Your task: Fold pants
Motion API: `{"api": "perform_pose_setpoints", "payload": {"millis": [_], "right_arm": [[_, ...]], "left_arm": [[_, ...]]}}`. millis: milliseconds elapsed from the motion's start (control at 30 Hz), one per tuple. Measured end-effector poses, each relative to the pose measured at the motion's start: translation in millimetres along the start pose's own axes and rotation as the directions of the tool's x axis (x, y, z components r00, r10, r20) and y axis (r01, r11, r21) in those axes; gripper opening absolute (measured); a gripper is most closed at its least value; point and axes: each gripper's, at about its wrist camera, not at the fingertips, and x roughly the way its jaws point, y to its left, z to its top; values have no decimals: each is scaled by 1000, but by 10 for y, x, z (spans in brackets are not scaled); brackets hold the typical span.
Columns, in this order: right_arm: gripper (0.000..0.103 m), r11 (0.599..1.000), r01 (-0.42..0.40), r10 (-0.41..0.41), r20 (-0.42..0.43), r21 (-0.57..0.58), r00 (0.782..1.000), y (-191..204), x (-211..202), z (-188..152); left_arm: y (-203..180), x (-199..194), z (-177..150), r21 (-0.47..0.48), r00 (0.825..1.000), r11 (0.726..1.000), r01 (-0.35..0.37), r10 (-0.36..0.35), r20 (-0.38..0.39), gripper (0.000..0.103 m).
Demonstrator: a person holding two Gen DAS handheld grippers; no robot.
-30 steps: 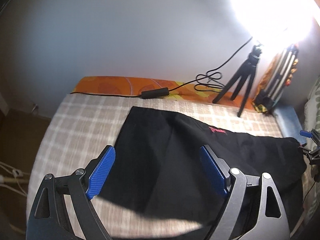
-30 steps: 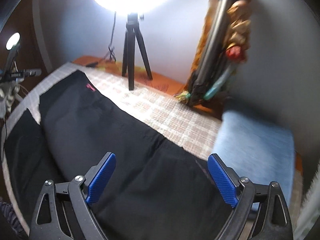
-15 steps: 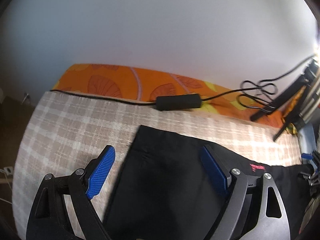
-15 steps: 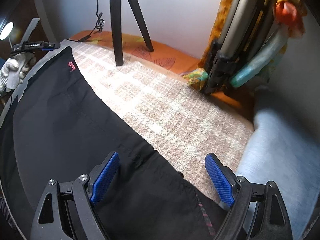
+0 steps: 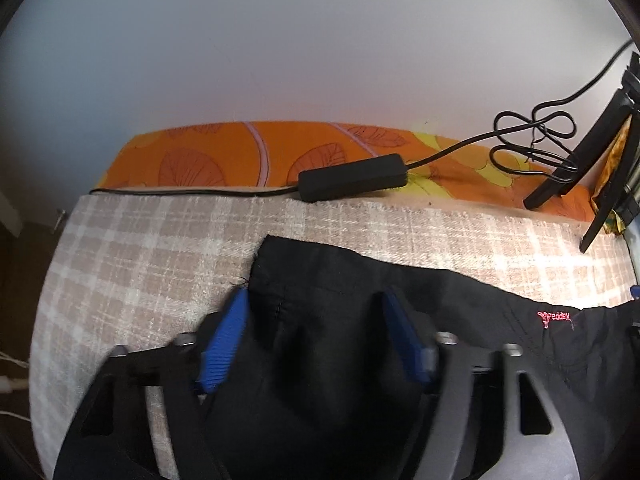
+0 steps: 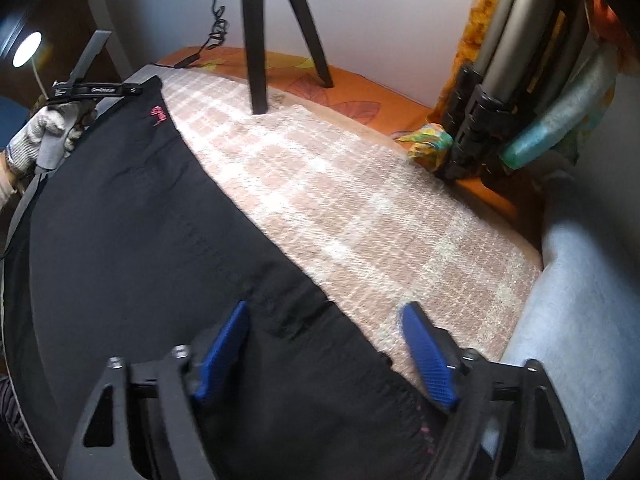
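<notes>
Black pants (image 5: 400, 320) with a small red logo (image 5: 554, 316) lie flat on a beige checked blanket (image 5: 140, 264). My left gripper (image 5: 314, 298) sits low over the pants' far left corner. Its jaws are closing, with a raised fold of black cloth between the blue pads (image 5: 224, 340). In the right wrist view the pants (image 6: 132, 220) run away to the far left. My right gripper (image 6: 325, 308) straddles their near right edge and its jaws are closing too. The left pad (image 6: 224, 344) is over the cloth and the right pad (image 6: 428, 356) over the blanket (image 6: 360, 208).
A black cable with an inline box (image 5: 352, 178) lies on an orange leaf-print sheet (image 5: 200, 160) along the wall. Tripod legs (image 6: 256, 40) stand on the blanket. A light blue cushion (image 6: 580, 300) and a folded metal frame (image 6: 500, 92) crowd the right. A gloved hand (image 6: 40, 132) shows far left.
Both grippers have come down closer to the pants and their jaws have narrowed. The left one moved to the pants' far left corner, where cloth now bunches between its pads.
</notes>
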Motion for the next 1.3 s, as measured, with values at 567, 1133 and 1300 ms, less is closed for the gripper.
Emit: {"api": "perform_pose_setpoints", "payload": {"millis": [567,1133,1300], "right_arm": [[8,996,83,-79,151,-14,985,566,-557,2],[7,990,120,-96,267,-72,959,1513,-1723,-765],[7,987,132,-102,267,-96,958,1804,-1782,-1045]], "left_arm": [[-29,-705,-193,12,987,996,86,-86,138,4],[286,-2169,-1100,2,941,986,167,-160,297,4],[309,-2439,-1569,-1,935,986,164,-155,318,4]]}}
